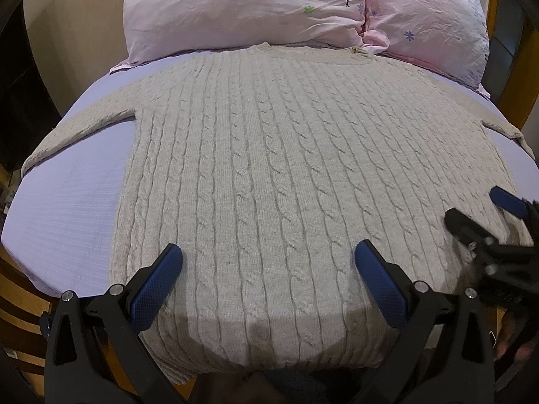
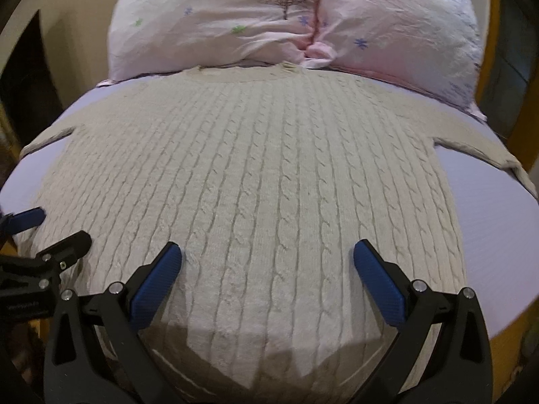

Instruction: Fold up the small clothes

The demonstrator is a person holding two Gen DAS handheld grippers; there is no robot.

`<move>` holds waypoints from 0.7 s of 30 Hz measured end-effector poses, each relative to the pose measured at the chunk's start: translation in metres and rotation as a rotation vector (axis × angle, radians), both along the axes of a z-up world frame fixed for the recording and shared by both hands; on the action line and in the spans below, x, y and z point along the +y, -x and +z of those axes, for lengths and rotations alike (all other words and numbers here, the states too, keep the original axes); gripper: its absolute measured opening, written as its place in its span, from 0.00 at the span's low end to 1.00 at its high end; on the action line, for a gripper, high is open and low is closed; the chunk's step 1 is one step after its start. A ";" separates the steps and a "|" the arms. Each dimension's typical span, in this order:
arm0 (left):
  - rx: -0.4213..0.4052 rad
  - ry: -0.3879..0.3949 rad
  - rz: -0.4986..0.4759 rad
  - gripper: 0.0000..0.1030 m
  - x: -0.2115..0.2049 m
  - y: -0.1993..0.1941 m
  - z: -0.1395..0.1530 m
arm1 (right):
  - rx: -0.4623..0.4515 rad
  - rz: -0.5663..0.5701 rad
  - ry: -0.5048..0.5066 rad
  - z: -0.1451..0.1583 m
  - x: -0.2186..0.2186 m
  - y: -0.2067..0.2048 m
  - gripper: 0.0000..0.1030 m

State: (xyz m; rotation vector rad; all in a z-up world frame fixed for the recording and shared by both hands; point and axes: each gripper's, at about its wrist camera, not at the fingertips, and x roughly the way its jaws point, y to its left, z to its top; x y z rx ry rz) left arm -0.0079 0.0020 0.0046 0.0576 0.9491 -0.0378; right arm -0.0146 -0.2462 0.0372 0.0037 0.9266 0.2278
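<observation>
Pink pillows (image 1: 242, 13) touch the flat sweater's (image 1: 269, 155) collar on the bed (image 1: 67, 202).

The bed (image 1: 67, 208) is covered in a pale lilac sheet. A cream cable-knit sweater (image 1: 269, 168) lies spread flat on it, sleeves out to both sides, its collar touching the two pink flowered pillows (image 1: 235, 10) at the far end.

Left gripper (image 1: 267, 259), right gripper (image 2: 267, 259), black frames, blue textured pads, silver screws
</observation>
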 end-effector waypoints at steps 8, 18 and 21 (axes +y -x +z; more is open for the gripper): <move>-0.066 0.060 -0.067 0.99 0.012 -0.005 0.005 | -0.074 -0.621 -0.286 0.033 -0.227 -0.062 0.98; -0.184 0.181 0.010 0.99 0.061 -0.037 0.029 | 0.012 -0.997 -0.701 -0.026 -0.403 -0.144 0.63; -0.218 0.218 0.067 0.99 0.088 -0.046 0.037 | -0.015 -1.100 -0.806 -0.043 -0.435 -0.148 0.33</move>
